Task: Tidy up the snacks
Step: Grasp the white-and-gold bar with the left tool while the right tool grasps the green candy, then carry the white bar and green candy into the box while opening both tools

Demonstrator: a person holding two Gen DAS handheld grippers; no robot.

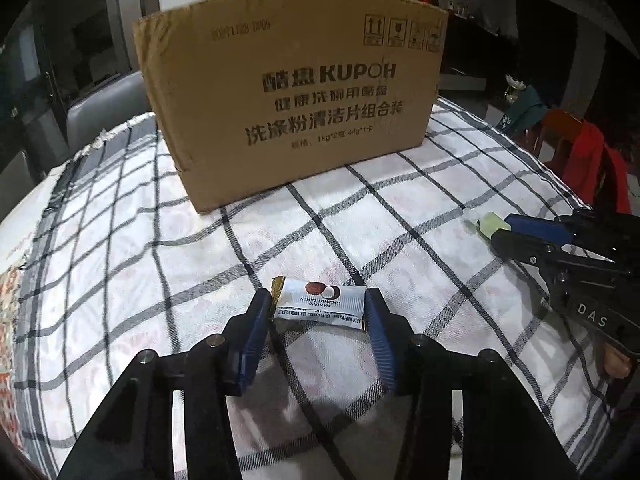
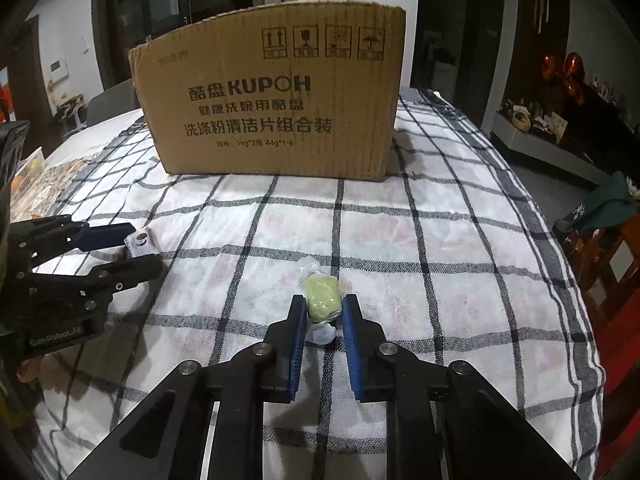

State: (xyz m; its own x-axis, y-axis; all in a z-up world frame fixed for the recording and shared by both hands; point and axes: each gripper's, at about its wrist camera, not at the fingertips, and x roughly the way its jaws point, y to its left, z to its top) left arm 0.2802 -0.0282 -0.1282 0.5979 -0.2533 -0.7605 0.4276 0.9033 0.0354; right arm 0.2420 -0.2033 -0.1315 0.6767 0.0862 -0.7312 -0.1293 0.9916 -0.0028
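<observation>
Left wrist view: left gripper [image 1: 318, 300] fingers close narrowly on the coconut candy [image 1: 320, 302]; right gripper [image 2: 323, 307] fingers pinch the green candy [image 2: 322, 296], both on the desk [image 2: 440, 240], probably bound for the cardboard box [image 2: 272, 96].

The box [image 2: 268, 96] stands with its open top out of sight, so its contents cannot be told. Small print on the white candy [image 1: 320, 304] is too fine to read. Shelf items [image 2: 532, 116] at far right are dark, tiny and unclear.
</observation>
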